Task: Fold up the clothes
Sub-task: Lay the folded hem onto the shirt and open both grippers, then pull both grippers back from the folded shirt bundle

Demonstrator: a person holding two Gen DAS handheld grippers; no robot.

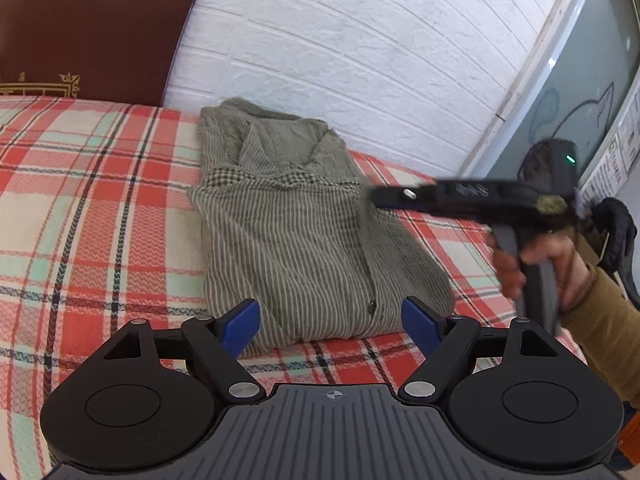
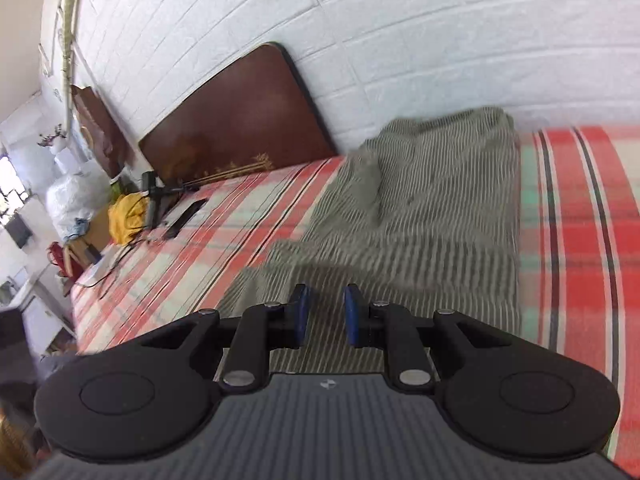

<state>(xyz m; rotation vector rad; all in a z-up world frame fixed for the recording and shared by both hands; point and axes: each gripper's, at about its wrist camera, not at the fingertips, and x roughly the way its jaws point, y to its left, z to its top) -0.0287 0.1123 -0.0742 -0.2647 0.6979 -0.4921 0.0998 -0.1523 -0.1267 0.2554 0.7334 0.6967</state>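
so striped shirt (image 1: 296,232) looks mostly folded on bed (image 1: 100,208), just ahead of left gripper (image 1: 332,326), jaws wide, empty. right gripper (image 2: 326,314) jaws narrow, nothing held. maybe tidying left.

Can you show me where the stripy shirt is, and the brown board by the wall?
stripy shirt (image 1: 296,240): left wrist view, on the folded front panel.
brown board (image 1: 92,28): left wrist view, on its dark middle, above the gold pattern.
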